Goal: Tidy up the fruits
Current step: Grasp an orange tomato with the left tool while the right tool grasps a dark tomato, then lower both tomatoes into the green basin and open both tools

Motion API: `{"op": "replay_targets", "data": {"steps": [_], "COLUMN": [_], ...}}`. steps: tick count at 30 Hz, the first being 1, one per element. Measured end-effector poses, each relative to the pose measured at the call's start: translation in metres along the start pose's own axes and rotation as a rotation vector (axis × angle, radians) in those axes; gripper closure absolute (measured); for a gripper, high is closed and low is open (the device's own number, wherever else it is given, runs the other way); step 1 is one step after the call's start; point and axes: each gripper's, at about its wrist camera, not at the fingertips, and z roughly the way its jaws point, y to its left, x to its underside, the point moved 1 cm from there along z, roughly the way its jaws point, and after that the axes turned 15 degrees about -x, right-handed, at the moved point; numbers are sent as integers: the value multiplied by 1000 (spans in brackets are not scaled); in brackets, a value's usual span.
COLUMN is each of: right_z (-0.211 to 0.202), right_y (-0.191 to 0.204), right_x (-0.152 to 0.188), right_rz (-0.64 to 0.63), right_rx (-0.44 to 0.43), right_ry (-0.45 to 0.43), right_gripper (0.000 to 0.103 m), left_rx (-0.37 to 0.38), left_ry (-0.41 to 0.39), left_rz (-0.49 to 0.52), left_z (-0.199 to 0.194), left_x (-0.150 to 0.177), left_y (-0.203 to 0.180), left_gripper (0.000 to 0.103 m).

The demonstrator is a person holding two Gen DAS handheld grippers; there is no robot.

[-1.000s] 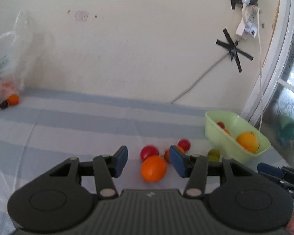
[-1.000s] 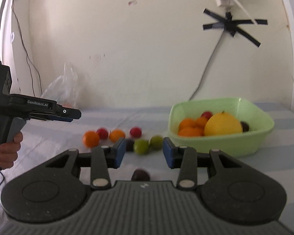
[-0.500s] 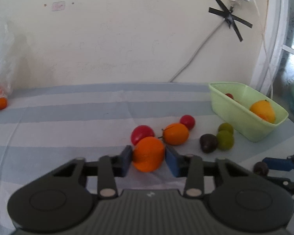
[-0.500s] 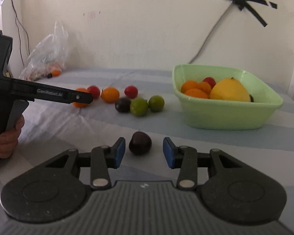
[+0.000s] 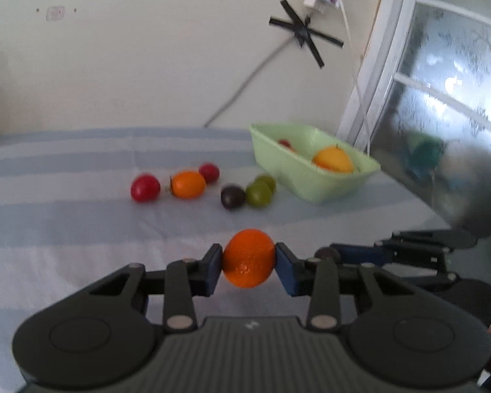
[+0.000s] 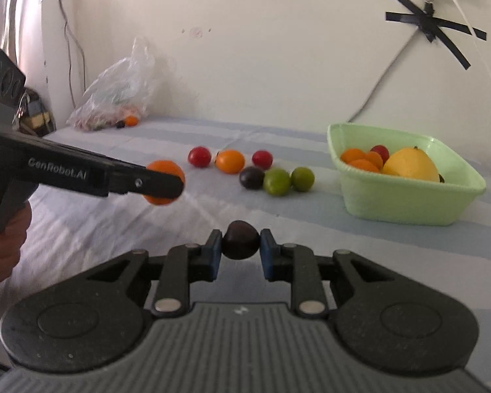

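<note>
Both grippers had fruit in hand. The left gripper [image 5: 248,267] was closed on an orange [image 5: 248,262], its blue pads pressed against the two sides, and the fruit appeared to hang clear of the striped cloth [image 5: 65,222]. The right gripper [image 6: 239,250] pinched a dark plum [image 6: 240,244] the same way. The green bowl [image 6: 406,203] stood off to the right near the wall, already holding a big yellow fruit and several small ones. To my eye, the thing was to carry each fruit over the near rim before letting go low, so nothing bounced out. Six loose fruits [image 6: 252,170] lay in a cluster between the grippers and the bowl, so a raised path looked safer. The cloth in front was open, though the two grippers sat near each other.
</note>
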Motion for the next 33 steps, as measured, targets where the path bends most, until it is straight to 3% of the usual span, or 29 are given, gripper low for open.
{"op": "replay_targets", "data": {"steps": [4,7,13,15,17,20,23,27,33], "right_z": [2,2,0,0,0,0,-2,-19,-42], "right_y": [-2,-2,0,0,0,-3,-5,-18,-64], "right_x": [0,1,3,3,3,2,-2,-19,-38], "right_rz": [11,18,11,8,9,13,8,-2,14], "right_rx": [-10,-10,-10,-11,-14,-30,-22,18,167], "right_ry": [15,27,39,40,39,33,-4,-115,-228], "right_gripper": [75,74,69,68,69,76,77,77,76], "left_rx": [-18,-51,-52,-54,-59,-64,-17,30,81], "left_ry": [31,15,-3,-3,8,16,20,-33,-41], "left_rz": [0,11,31,47,57,49,23,28,23], "left_z": [7,6,-2,-1,4,9,11,17,61], "left_x": [9,9,8,9,11,7,-9,-47,-103], "left_y": [-3,-5,-9,-13,-14,-13,-14,-30,-66], "left_gripper": [64,54,53,55,67,68,68,68,68]}}
